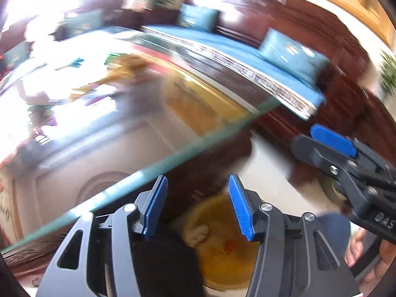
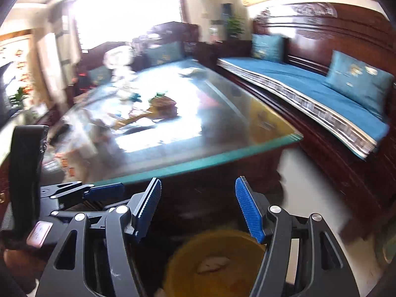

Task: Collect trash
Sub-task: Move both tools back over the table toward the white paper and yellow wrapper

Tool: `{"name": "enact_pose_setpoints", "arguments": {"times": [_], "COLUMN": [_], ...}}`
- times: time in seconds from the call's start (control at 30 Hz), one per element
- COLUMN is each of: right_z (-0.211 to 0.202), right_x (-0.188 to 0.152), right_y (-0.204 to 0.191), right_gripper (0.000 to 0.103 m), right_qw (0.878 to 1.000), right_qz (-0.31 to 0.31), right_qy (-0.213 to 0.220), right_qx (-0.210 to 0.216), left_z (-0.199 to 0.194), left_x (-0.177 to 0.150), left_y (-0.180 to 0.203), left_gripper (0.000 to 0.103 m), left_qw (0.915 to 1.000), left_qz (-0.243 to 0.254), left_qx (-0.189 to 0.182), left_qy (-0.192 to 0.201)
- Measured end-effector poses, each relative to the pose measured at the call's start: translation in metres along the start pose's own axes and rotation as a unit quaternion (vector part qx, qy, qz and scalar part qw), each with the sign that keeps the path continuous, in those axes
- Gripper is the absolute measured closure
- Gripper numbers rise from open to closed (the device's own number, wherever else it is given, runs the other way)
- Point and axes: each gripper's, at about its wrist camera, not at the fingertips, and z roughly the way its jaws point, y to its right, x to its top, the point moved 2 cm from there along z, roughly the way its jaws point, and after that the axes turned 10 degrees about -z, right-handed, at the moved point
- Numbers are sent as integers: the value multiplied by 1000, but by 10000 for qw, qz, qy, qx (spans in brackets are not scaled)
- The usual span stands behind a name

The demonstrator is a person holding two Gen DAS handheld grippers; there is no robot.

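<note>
Trash already sits in the yellow bin (image 2: 212, 259), a pale crumpled scrap (image 2: 212, 264) on its bottom, directly below and between the spread, empty fingers of the right gripper (image 2: 198, 205). The left gripper (image 1: 195, 205) is likewise spread and empty. Blurred clutter (image 2: 158, 109) far ahead on the glass table (image 2: 222, 148) looks left to collect.

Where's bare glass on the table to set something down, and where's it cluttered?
Bare: the near right part of the glass table, between the front edge and the side facing the blue-cushioned bench. Crowded: the blurred clutter at the centre and far left. Both grippers, left and right, are open above the yellow bin.
</note>
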Motion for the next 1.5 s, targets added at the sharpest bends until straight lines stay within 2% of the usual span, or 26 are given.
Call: {"name": "enact_pose_setpoints", "arguments": {"times": [0.2, 0.4, 0.5, 0.57, 0.73, 0.8, 1.03, 1.23, 1.5], "right_z": [51, 96, 115, 125, 140, 146, 171, 201, 222], "right_x": [49, 77, 87, 94, 105, 109, 121, 140, 153], "right_y": [-44, -75, -85, -89, -93, -96, -99, -97, -103], "right_gripper": [42, 42, 42, 42, 42, 42, 43, 43, 43], "right_qw": [9983, 9949, 9935, 9927, 9914, 9908, 9887, 9868, 9847], "right_qz": [-436, -714, -818, -830, -886, -918, -1035, -879, -946], "right_qy": [40, -139, -192, -201, -188, -205, -293, -508, -594], "right_qx": [397, 695, 774, 849, 945, 977, 1046, 1264, 1333], "left_z": [-23, -28, -24, -22, -16, -7, 17, 24, 27], "left_x": [39, 71, 85, 97, 129, 140, 145, 152, 160], "left_y": [-73, -138, -157, -173, -206, -213, -222, -222, -228], "left_gripper": [48, 47, 46, 44, 42, 42, 42, 42, 42], "left_qw": [9931, 9828, 9781, 9730, 9514, 9475, 9490, 9547, 9509], "left_qz": [-727, -1336, -1526, -1701, -2270, -2364, -2368, -2159, -2138], "left_qx": [684, 996, 1111, 1221, 1632, 1726, 1781, 1831, 2059], "left_qy": [608, 798, 873, 970, 1293, 1290, 1078, 916, 879]}}
